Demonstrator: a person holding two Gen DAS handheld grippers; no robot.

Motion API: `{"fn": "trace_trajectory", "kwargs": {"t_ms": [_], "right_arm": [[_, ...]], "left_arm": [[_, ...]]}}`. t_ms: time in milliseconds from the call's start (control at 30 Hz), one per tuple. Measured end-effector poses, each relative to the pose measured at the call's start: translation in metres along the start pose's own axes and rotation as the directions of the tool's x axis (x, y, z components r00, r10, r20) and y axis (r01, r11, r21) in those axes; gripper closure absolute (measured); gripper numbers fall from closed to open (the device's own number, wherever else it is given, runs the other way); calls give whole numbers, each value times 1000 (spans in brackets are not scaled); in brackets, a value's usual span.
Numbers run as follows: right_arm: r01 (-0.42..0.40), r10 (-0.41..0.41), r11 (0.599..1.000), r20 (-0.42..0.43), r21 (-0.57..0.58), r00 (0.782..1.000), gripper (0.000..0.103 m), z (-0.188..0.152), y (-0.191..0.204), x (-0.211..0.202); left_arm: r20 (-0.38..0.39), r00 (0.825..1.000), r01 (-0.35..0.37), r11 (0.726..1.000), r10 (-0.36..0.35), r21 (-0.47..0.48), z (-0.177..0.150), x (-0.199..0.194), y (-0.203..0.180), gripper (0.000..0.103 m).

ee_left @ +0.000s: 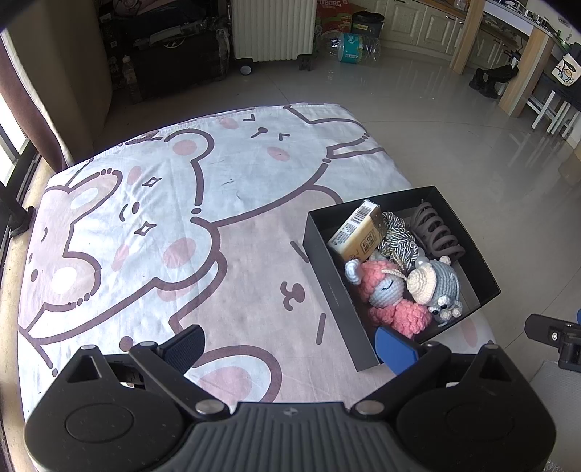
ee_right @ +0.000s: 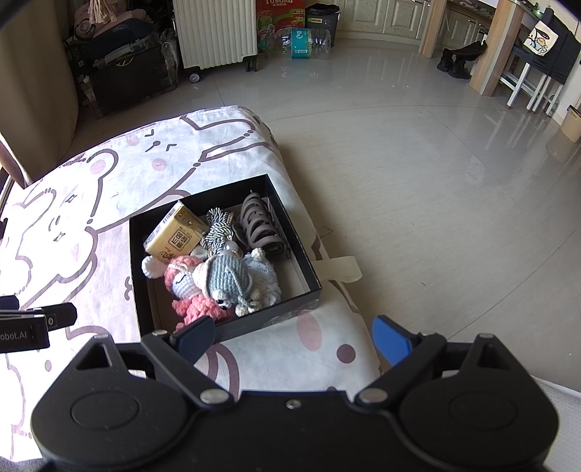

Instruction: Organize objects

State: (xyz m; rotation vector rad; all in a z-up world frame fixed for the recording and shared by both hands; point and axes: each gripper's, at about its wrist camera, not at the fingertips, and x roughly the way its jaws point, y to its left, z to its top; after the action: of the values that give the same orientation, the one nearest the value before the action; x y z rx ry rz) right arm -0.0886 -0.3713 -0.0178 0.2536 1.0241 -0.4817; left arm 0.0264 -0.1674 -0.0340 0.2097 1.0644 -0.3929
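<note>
Evidently the sorting is at or near its end: every loose item in view lies inside the black box (ee_right: 225, 326), and the printed cloth (ee_left: 152, 225) around it carries nothing else. The left hand-held gripper (ee_left: 290, 343) is spread wide and empty, hovering over the bare cloth with its blue finger just beside the box's near corner. The right hand-held gripper (ee_right: 294, 336) is likewise spread wide and empty, its dark finger at the box's near wall.

Contents of the box: a yellow tissue pack (ee_right: 176, 234) leans in the far corner; beside it lie a black-and-white cord bundle (ee_right: 218, 227) and a brown hair claw (ee_right: 259, 227). Nearer the camera, a pink crochet doll (ee_right: 189, 290) and a grey crochet toy (ee_right: 227, 277) rest against each other, the grey one partly on top, over a pale blue knitted piece.

Next move, as a judgement: if anything remains, it lies outside both views, so either tool would first have to turn and find it; otherwise both can draw back. No lid is visible.

Surface: the tabletop is covered by a white and pink cloth printed with cartoon bears; the box sits at its edge, near the floor side. Room: glossy tiled floor (ee_right: 417, 163), a white radiator on wheels (ee_right: 214, 32), dark bags against the wall, a pack of bottled water, pale cabinets, and wooden posts.
</note>
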Motion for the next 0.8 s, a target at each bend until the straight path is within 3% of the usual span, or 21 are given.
{"fn": "trace_trajectory", "kwargs": {"t_ms": [800], "right_arm": [[0,0,1000,-2,0,1000,8,1,0,0]], "left_arm": [[-3,1000,1,1000,-1,1,1,1,-1,3]]}}
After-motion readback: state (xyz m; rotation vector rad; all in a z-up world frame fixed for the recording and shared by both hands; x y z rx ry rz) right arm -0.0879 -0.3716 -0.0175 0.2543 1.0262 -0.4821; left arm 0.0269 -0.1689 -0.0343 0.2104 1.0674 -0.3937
